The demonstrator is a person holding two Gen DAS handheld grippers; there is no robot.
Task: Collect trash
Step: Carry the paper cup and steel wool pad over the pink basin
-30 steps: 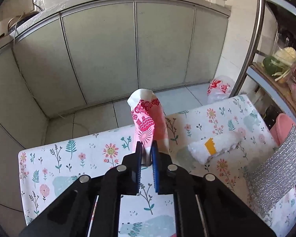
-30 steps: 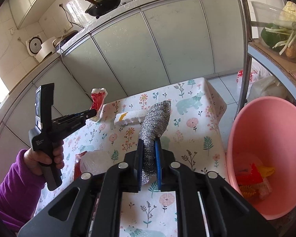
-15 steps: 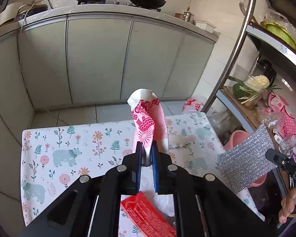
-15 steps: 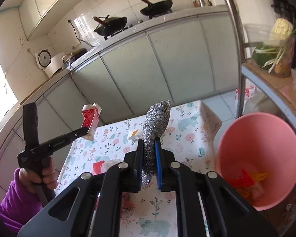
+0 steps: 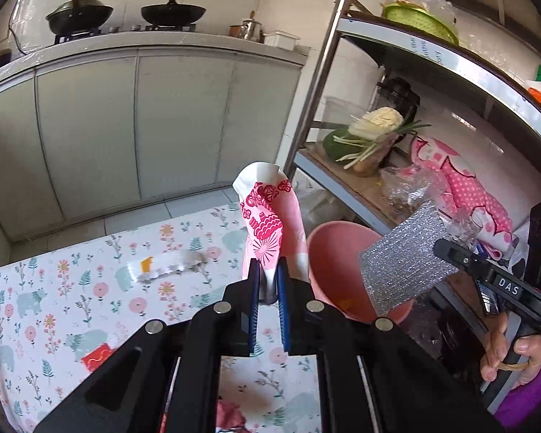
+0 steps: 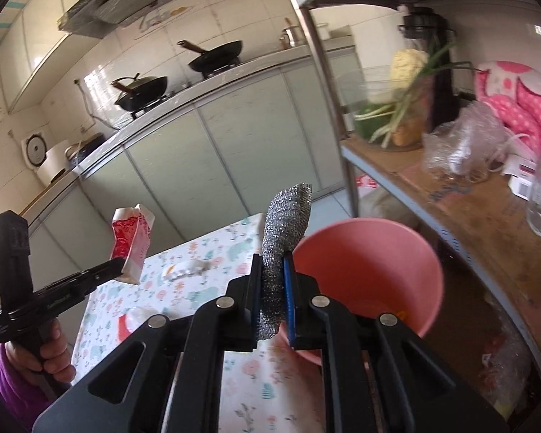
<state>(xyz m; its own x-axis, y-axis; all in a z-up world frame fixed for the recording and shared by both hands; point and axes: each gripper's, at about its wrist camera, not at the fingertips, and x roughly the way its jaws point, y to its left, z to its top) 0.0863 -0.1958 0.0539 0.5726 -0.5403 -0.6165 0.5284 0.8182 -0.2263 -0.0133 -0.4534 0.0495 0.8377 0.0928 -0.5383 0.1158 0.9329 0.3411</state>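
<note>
Though crumpled, a red-and-white wrapper (image 5: 267,216), upright.

bin (image 5: 328,238): pink | scourer (image 5: 404,270): silver | wrapper (image 5: 267,223): red-white print | tablecloth (image 5: 72,281): floral

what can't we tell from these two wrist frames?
- Bin contents: right view, the right gripper body covers the bottom; left view, the scrubber covers it, only a yellow scrap shows.
- Red packet on the table: left view, half behind the left gripper; print too small to read.
- White wrapper: blurred in both views, kind unclear.
- Paper bag's lower end: hidden between the jaws.
</note>
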